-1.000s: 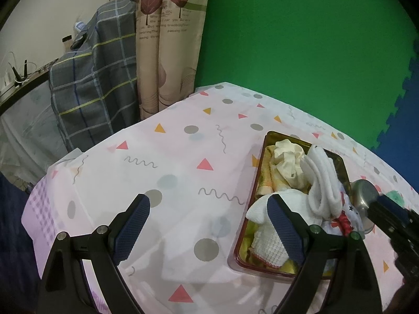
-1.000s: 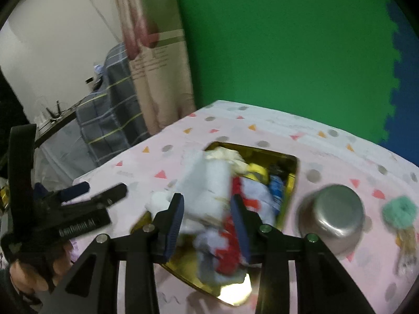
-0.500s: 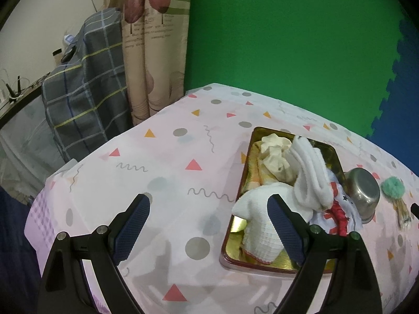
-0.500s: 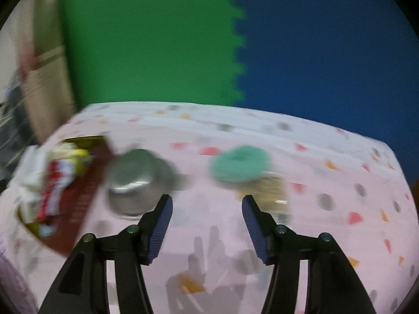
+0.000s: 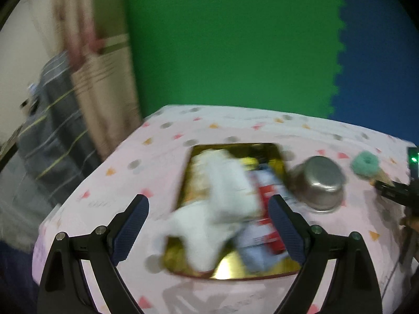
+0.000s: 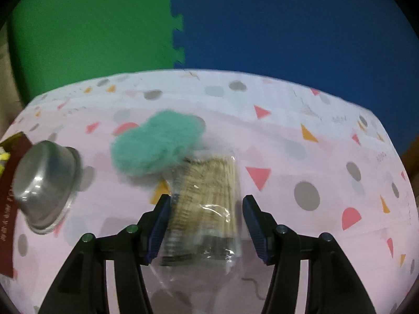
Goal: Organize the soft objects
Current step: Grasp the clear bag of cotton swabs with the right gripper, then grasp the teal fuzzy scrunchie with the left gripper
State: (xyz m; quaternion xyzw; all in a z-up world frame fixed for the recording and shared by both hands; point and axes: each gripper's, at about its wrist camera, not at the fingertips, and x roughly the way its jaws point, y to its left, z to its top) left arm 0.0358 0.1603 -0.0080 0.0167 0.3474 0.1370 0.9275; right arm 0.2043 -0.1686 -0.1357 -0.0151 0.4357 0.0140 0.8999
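Observation:
A gold tray (image 5: 277, 153) on the pink tablecloth holds a pile of soft things: white cloths (image 5: 222, 196) and a red, white and blue fabric (image 5: 264, 225). My left gripper (image 5: 209, 225) is open and empty, above the tray's near end. A fuzzy teal pom-pom (image 6: 157, 144) lies on the table, also in the left wrist view (image 5: 365, 163). A clear packet of tan sticks (image 6: 207, 206) lies just in front of it. My right gripper (image 6: 205, 225) is open, its fingers on either side of the packet.
An upturned steel bowl (image 6: 43, 180) sits between the tray and the pom-pom, also in the left wrist view (image 5: 319, 180). Green and blue foam mats (image 6: 172, 26) back the table. A curtain (image 5: 99, 78) and a plaid cloth (image 5: 52, 136) stand at the left.
My right gripper has swung from the tray to the right and come down around the packet of sticks. My left gripper has turned right, over the tray. Both views are blurred by motion.

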